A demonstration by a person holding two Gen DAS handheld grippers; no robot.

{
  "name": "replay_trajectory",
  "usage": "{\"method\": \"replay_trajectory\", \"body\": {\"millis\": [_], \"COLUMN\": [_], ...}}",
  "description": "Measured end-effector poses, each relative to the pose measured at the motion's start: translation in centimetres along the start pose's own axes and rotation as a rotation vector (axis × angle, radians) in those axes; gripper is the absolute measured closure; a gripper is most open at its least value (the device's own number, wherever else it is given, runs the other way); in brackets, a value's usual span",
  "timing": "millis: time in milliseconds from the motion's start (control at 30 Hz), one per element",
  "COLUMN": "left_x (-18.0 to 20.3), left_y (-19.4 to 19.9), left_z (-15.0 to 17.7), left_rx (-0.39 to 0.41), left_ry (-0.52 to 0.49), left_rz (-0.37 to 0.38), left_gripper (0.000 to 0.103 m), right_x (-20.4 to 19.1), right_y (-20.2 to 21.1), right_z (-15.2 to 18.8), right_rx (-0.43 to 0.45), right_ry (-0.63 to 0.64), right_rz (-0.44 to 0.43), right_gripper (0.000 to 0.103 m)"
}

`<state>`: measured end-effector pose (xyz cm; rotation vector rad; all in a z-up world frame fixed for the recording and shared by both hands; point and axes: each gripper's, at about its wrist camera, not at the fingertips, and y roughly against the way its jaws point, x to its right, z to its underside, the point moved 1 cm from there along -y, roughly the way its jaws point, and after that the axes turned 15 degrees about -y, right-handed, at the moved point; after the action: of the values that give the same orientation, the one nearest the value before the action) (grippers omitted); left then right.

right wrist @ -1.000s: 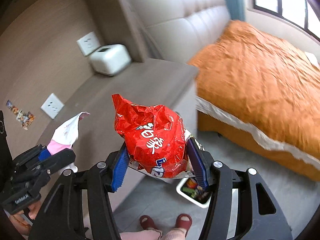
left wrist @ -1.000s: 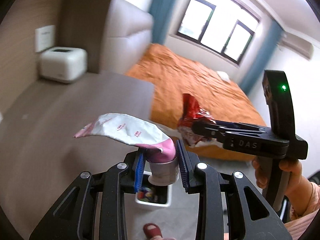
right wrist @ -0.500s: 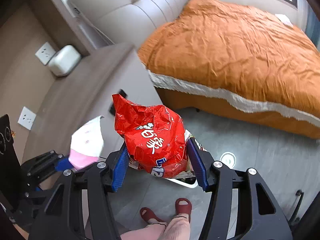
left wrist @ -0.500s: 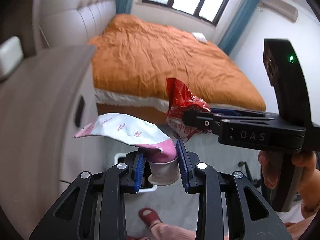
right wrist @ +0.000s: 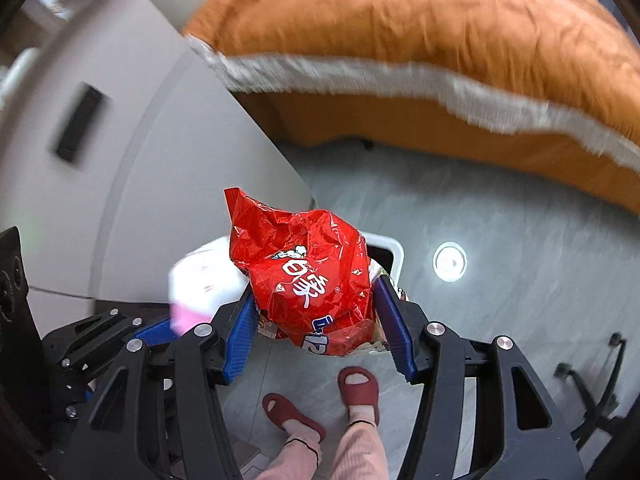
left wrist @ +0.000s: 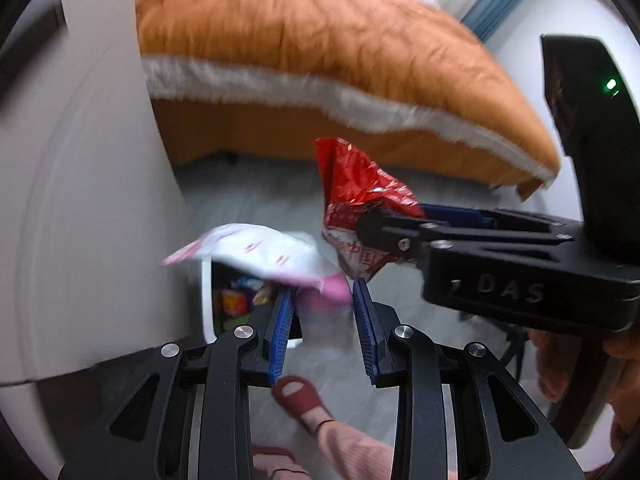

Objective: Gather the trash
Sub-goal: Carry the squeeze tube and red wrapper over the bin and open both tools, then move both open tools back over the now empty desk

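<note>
My left gripper [left wrist: 322,300] is shut on a pink and white squeeze pouch [left wrist: 264,254], which fans out to the left above a white trash bin [left wrist: 206,300] on the floor. Colourful wrappers lie inside the bin. My right gripper [right wrist: 312,316] is shut on a crumpled red snack bag [right wrist: 304,272]; the bin's rim [right wrist: 394,250] peeks out behind the bag. In the left wrist view the right gripper [left wrist: 372,228] comes in from the right with the red bag [left wrist: 356,188]. In the right wrist view the pouch [right wrist: 204,280] and left gripper [right wrist: 160,330] show at lower left.
A white bedside cabinet [right wrist: 132,152] stands just left of the bin. An orange-covered bed [right wrist: 420,40] fills the back. Grey tiled floor [right wrist: 500,240] spreads to the right with a round floor fitting [right wrist: 450,261]. The person's feet in red slippers [right wrist: 358,386] stand below the grippers.
Both grippers have dropped and tilted downward toward the floor. The cabinet top and window have left the view; the bin and floor now sit close beneath the held trash.
</note>
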<state>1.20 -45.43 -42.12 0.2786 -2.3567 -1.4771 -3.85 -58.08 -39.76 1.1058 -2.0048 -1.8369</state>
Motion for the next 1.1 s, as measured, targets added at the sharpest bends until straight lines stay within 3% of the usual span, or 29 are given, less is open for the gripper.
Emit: {"method": "replay_trajectory", "body": {"millis": [167, 233, 267, 300, 433, 633, 900, 1100], "left_x": [-2.0, -2.7, -3.1, -3.5, -4.0, -4.2, -3.9, -1.3], "left_y": [-7.2, -10.1, -11.6, -13.4, -16.6, -15.7, -8.7, -1.9], "left_z": [1.8, 2.7, 3.3, 4.1, 5.7, 6.4, 5.1, 2.6], "left_rx": [-0.050, -0.072, -0.093, -0.127, -0.199, -0.217, -0.155, -0.070], "left_ry": [0.007, 0.030, 0.042, 0.050, 0.018, 0.039, 0.093, 0.108], "left_rz": [0.022, 0.041, 0.041, 0.015, -0.039, -0.047, -0.066, -0.097], "left_gripper": [0.073, 0.067, 0.033, 0.006, 0.005, 0.005, 0.005, 0.005], "right_x": [3.0, 3.7, 4.1, 4.4, 5.1, 4.2, 2.3, 0.5], "right_y": [-7.9, -10.7, -12.4, -13.2, -16.2, -15.7, -11.5, -4.9], "right_z": [0.0, 0.2, 0.4, 0.4, 1.1, 1.7, 0.8, 1.0], "right_rx": [-0.054, -0.086, -0.102, -0.104, -0.148, -0.155, -0.121, -0.062], "right_ry": [-0.065, -0.067, -0.058, -0.054, -0.020, -0.001, -0.005, 0.008], "right_rz": [0.004, 0.008, 0.031, 0.048, 0.127, 0.140, 0.118, 0.101], "right_gripper": [0.045, 0.037, 0.010, 0.005, 0.005, 0.005, 0.005, 0.005]}}
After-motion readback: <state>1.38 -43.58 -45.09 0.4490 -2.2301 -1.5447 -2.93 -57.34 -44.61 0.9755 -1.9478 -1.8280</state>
